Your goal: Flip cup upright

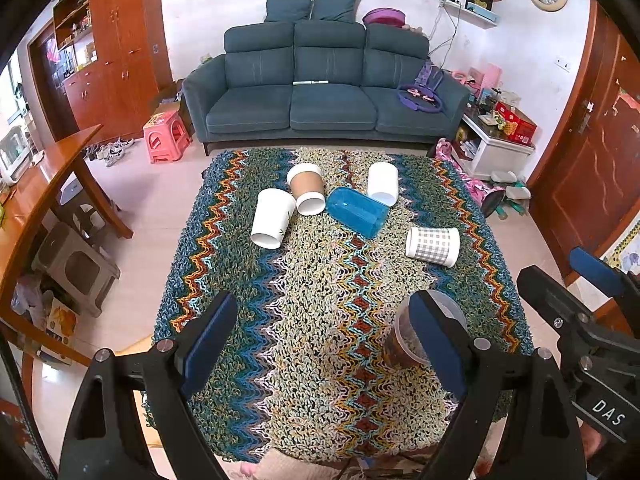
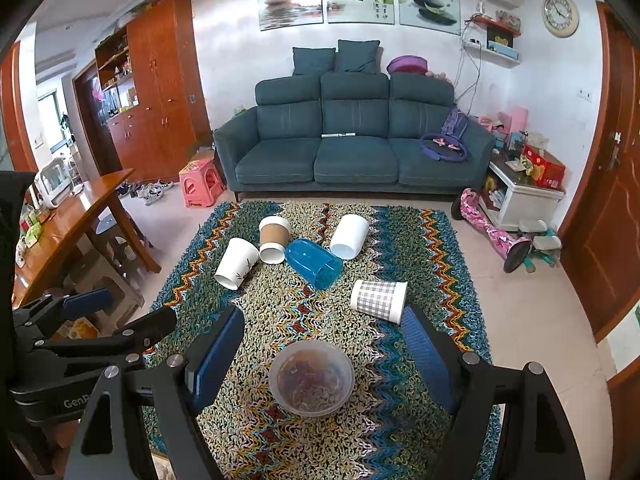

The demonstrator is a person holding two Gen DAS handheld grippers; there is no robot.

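Both tongs are hanging released over the zigzag cloth covering the desk: left tongs gripping nothing, right tongs gaping around an upright clear cup without touching. Farther off, a checked cup, blue cup and three paper cups are lying tipped mid-desk.

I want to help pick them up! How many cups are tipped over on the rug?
5: a white leaf-print cup at left, a brown-sleeved cup beside it, a blue cup in the middle, a plain white cup behind, a checked cup at right.
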